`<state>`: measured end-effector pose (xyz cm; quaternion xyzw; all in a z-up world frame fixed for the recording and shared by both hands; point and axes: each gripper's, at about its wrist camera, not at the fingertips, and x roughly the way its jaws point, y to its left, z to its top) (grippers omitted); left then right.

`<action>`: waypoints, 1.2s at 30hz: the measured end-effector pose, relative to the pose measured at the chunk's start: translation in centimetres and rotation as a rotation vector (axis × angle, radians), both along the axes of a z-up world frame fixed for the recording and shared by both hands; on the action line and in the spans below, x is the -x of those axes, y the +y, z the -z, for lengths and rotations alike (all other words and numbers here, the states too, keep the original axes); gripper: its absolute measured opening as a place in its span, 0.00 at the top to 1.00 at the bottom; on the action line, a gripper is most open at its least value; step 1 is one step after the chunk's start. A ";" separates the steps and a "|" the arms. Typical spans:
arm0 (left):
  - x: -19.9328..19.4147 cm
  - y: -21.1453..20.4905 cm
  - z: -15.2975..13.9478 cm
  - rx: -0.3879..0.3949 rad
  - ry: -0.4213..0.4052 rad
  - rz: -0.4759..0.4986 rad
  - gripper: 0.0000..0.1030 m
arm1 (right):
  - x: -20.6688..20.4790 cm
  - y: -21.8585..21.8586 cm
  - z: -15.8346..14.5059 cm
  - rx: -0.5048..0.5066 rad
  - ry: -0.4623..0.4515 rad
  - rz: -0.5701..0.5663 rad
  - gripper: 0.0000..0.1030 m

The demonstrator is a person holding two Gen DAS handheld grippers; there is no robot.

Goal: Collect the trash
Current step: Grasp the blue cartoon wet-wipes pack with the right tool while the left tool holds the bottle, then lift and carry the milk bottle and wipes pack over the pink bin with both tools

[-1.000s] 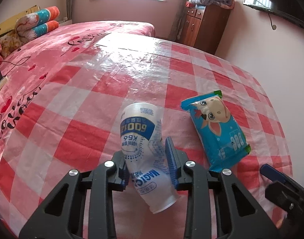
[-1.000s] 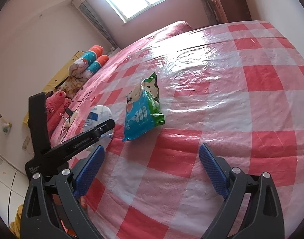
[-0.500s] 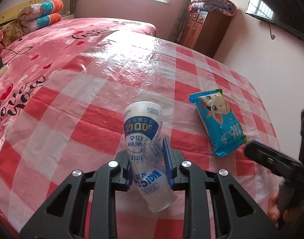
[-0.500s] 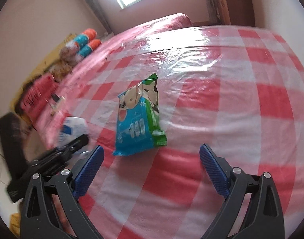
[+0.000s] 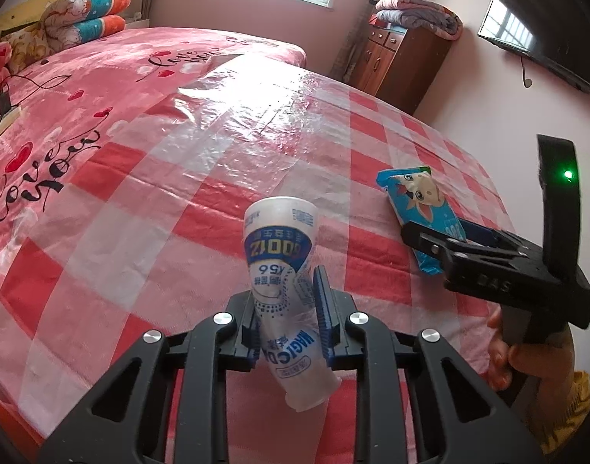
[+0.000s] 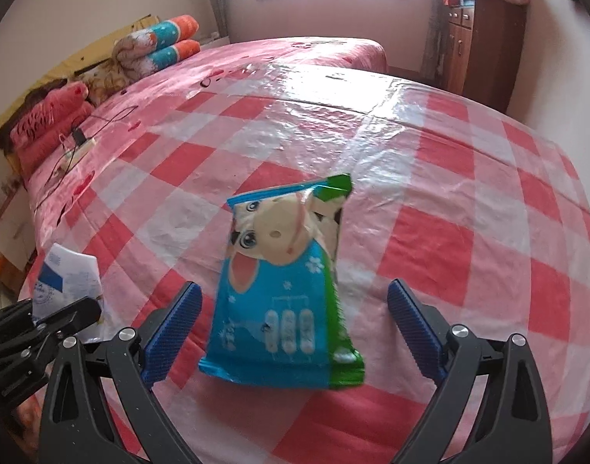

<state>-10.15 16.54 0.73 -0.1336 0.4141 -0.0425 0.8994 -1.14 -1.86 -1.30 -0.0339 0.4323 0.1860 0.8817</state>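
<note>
tongs first: the left gripper [image 5: 285, 311] is clamped narrow on a white paper cup [image 5: 283, 266], its blue pads pinching the cup's middle so the wall caves in between them. cup hangs upside down and tilted, clear of the bed, printed side up. it looks very light and already crushed, so i judge little squeeze is needed; more would only flatten it further, and the waxy print may be slick.

the right gripper [image 6: 293, 324] stands wide apart, one pad on each side of a blue and green snack packet [image 6: 283, 290], not touching it as far as i can tell. the packet lies flat on the checked plastic sheet [image 6: 449, 232] over the bed, near the sheet's right edge in the left view. it seems a soft, puffy foil bag, light, crinkly and slippery on the glossy sheet. best hold is probably across its narrow width at mid-body, where the pads already line up; the sealed ends are thin and could slide out.
</note>
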 end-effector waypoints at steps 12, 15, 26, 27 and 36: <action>1.6 1.2 0.0 0.023 0.001 -0.006 0.77 | 0.8 1.7 -0.1 0.103 -0.052 -0.003 0.44; 1.9 1.4 0.0 0.024 0.002 -0.007 0.77 | 1.3 1.2 -0.1 0.080 -0.048 0.009 0.45; 3.2 2.0 0.0 0.029 0.002 -0.008 0.77 | 4.2 -0.5 -0.8 0.023 -0.078 0.044 0.47; 3.4 2.0 0.0 0.030 0.002 -0.008 0.78 | 4.6 -0.7 -0.9 0.020 -0.083 0.047 0.47; 4.7 2.4 -0.1 0.036 0.000 -0.004 0.79 | 6.9 -2.1 -1.1 -0.016 -0.084 0.072 0.49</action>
